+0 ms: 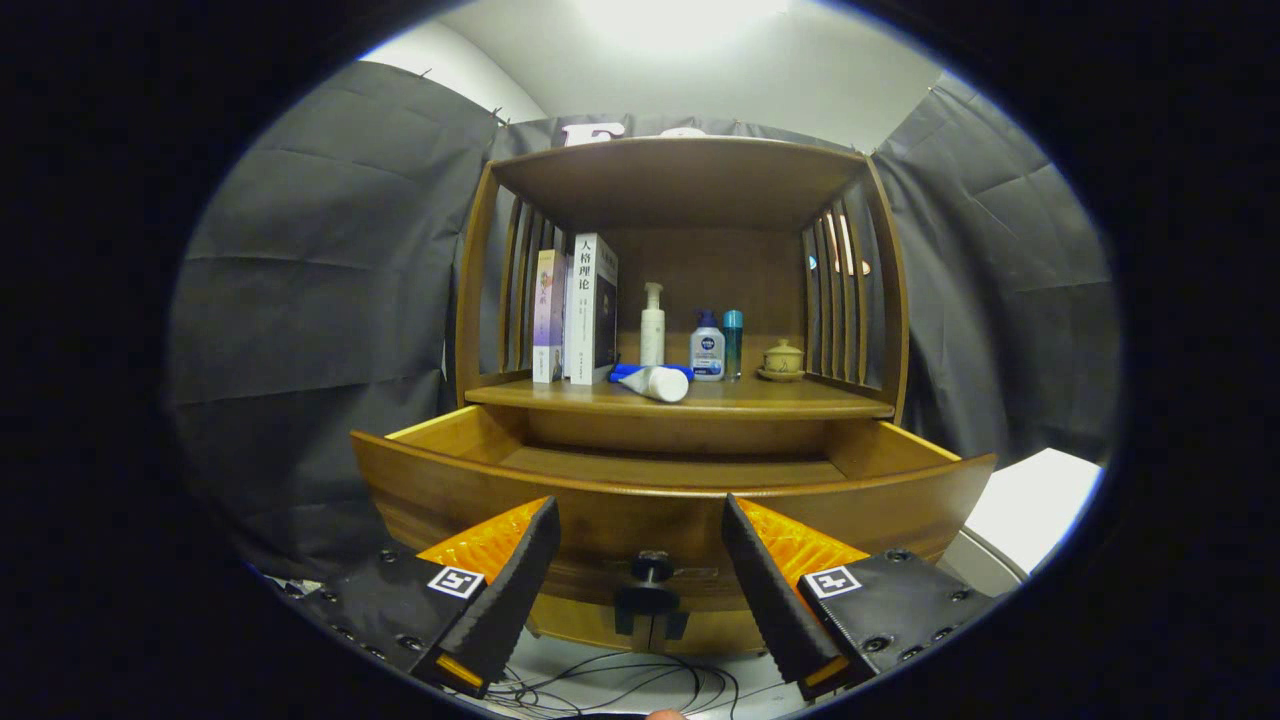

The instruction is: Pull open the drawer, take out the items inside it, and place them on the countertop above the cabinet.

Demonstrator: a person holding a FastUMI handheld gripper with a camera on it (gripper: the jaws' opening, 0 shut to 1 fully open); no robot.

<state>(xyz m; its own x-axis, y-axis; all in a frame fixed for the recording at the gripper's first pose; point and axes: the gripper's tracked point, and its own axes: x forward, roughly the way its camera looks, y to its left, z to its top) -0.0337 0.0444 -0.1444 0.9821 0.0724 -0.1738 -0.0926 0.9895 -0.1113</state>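
A warm brown wood grain is shown by the cabinet (690, 180) and its drawer (640, 495). On the countertop (800, 398), a white tube (655, 382), a white pump bottle (652, 325), a teal bottle (733, 343) and a tan lidded cup (782, 357) are seen.

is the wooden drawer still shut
No, the wooden drawer is pulled out under the countertop, its dark knob between the open tongs.

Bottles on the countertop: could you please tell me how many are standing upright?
3: a pump bottle right of the books, then a squat bottle and a slim bottle beside it. A tube lies in front. The open tool flanks the drawer knob.
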